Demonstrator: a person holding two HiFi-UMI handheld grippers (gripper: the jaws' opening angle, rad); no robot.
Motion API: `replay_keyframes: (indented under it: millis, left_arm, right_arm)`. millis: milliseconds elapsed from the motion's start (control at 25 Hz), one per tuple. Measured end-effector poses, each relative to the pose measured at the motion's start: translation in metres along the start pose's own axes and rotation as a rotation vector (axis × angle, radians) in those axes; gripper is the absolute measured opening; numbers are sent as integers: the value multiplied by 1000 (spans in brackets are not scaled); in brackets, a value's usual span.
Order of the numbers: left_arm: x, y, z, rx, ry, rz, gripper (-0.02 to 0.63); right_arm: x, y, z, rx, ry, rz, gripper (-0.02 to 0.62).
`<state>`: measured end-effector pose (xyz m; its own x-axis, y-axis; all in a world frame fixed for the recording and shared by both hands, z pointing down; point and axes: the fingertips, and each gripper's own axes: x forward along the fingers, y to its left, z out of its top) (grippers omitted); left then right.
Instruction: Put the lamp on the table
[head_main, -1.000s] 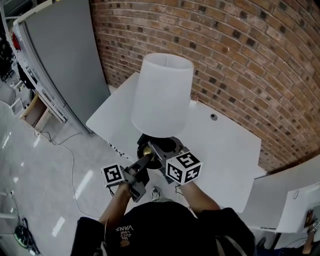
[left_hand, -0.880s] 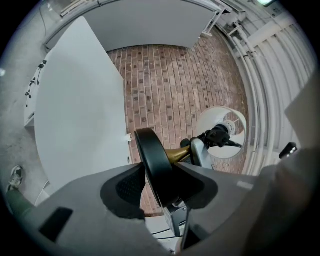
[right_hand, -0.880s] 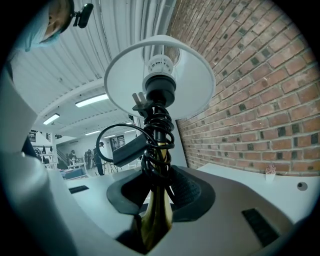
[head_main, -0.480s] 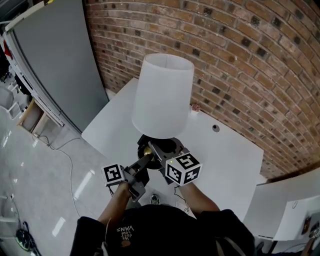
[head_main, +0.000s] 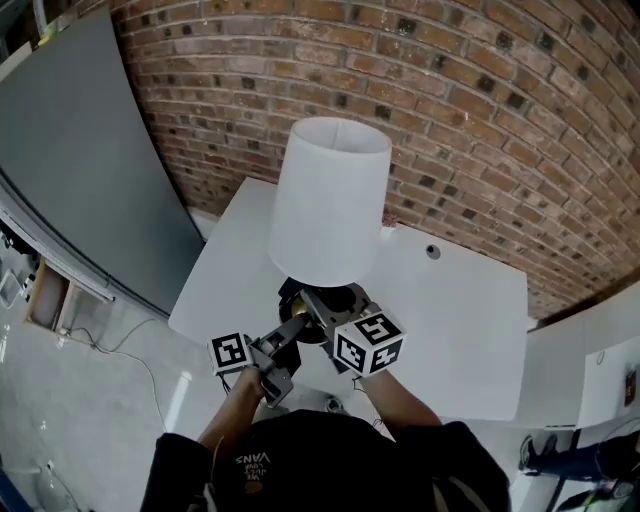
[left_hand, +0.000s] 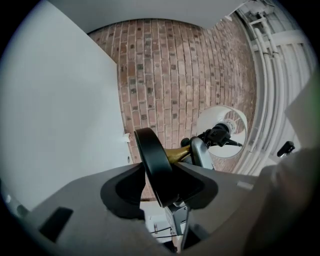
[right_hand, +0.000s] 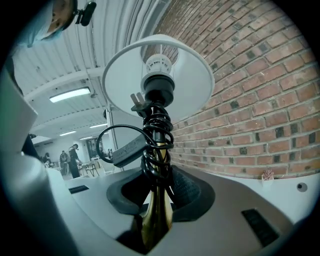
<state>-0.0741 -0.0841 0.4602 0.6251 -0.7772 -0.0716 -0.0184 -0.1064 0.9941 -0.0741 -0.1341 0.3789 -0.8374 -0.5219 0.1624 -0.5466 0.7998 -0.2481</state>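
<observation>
The lamp has a white shade (head_main: 330, 200), a brass stem (right_hand: 156, 215) wrapped in black cord (right_hand: 157, 135), and a round black base (head_main: 318, 300). It is held upright in the air over the near edge of the white table (head_main: 450, 320). My left gripper (head_main: 290, 328) is shut on the rim of the black base (left_hand: 152, 165), coming in from the lower left. My right gripper (head_main: 318, 303) is shut on the brass stem just above the base. From below, the right gripper view shows the bulb socket (right_hand: 158, 80) inside the shade (right_hand: 195, 70).
A brick wall (head_main: 480, 120) runs behind the table. A grey panel (head_main: 70, 170) stands at the left. The tabletop has a small cable hole (head_main: 432, 252) and a tiny object (head_main: 390, 217) by the wall. A white board (head_main: 600, 350) stands at the right, with shiny floor (head_main: 90, 420) below left.
The table and wall have slid toward the middle of the head view, so the lamp now hangs over the table's near edge. Both grips on the lamp are unchanged.
</observation>
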Motion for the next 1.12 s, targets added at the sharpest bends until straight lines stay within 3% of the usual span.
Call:
replay_keyframes:
  millis: [240,480,720,1120]
  left_arm:
    - [-10,4,41,14,162,-12,172]
    - [-9,9,62,23,262,-54,172]
    - [7,15,76,-26,289,-89,172]
    - [58,42,112,9,276,-95,176]
  right_arm:
    - [32,3,7,22,-57,-154,114]
    - [47,-1,7,22,-85,-265,112]
    - [62,-18,10,2,-71,-319,112]
    - [96,-75,10,2,-78,-309,112]
